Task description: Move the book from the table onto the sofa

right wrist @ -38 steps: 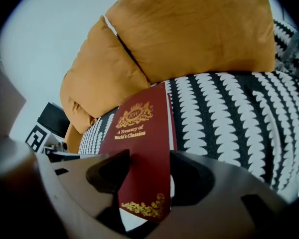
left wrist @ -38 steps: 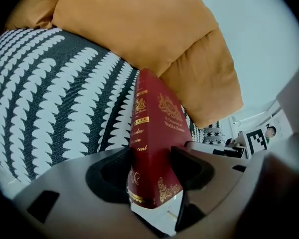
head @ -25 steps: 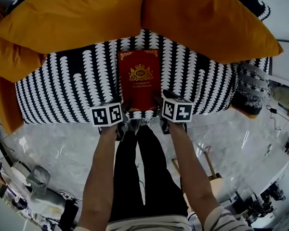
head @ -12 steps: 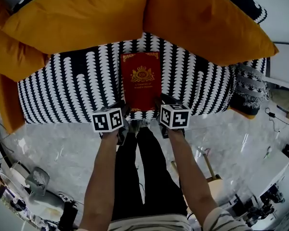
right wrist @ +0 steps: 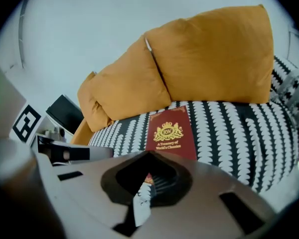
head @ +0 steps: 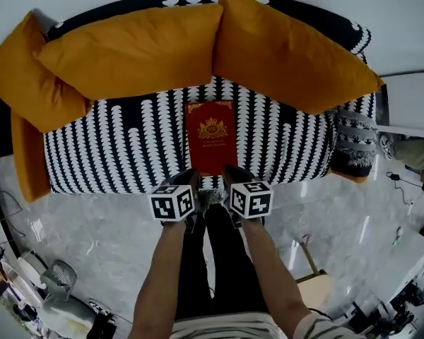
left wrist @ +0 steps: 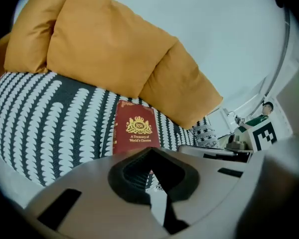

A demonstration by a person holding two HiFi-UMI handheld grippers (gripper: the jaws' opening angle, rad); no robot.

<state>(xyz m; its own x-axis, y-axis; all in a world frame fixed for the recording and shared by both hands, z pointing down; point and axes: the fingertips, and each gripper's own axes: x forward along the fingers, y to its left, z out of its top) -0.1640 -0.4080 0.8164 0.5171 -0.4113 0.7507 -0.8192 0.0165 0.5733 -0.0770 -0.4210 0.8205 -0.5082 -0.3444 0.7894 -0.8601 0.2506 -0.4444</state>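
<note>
Left gripper (head: 191,180) and right gripper (head: 231,173), jaws just closed together on nothing, hover at the front edge of the sofa (head: 106,154). The red book (head: 210,138) lies flat on its seat, below orange cushions (head: 138,48).

Near end of the book (left wrist: 136,128) is hidden behind left tool (left wrist: 150,156) and right tool (right wrist: 147,156).

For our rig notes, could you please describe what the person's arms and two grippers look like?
The left gripper and right gripper are dark, each carrying a white cube printed with black square markers. Seen from their own cameras, the jaws are pale grey with dark ribbed pads. The forearms are bare; a striped sleeve shows on the right arm.
</note>
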